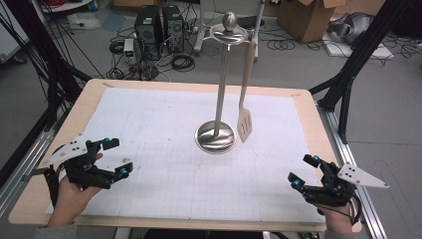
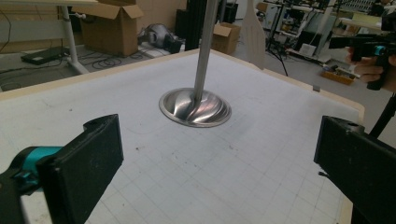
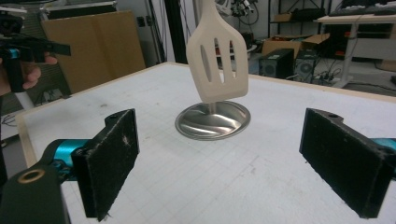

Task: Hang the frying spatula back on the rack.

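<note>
Grippers at the table's near corners, left gripper [image 1: 113, 158] and right gripper [image 1: 304, 172] both with jaws spread wide and holding nothing, gridded mat [image 1: 149, 149] between them, farther off steel stand [image 1: 215, 136] mid-table, slotted spatula [image 1: 244, 124] hanging from its top ring, just beside the base.

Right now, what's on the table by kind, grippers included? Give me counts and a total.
Metal utensil stand: 1
Slotted spatula, hanging from the stand's top ring: 1
Grippers, both open and holding nothing: 2, the left gripper and the right gripper
Total: 4
</note>
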Tool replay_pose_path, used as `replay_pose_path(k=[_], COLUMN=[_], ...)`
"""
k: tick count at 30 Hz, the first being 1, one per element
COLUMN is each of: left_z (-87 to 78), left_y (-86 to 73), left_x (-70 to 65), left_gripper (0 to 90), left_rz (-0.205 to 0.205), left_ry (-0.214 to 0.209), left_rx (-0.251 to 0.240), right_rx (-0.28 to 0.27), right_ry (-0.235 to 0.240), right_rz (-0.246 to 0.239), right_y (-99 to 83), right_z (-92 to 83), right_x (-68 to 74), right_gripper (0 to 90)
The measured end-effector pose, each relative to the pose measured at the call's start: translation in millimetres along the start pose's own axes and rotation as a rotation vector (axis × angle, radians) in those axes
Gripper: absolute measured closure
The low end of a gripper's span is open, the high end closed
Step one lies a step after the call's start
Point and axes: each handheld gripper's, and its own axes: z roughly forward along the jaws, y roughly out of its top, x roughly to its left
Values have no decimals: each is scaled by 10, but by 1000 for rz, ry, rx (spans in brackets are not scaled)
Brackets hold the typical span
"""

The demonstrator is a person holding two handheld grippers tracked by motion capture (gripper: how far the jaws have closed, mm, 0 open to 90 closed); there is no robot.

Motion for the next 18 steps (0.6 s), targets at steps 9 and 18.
replay_pose_path(k=[9,18], left_z=[-20,-33], left_y=[-9,-30], left_x=[18,33], left_gripper=[18,18], left_rz=[-10,-15], left_ry=[29,56], left_rx=[0,5], right_rx=[-4,-1], right_ry=[-37,-42], right_rz=[35,42], right_y=[-87,-107], right_z=[-133,-138], right_x=[-112,-131], right_gripper=[111,111])
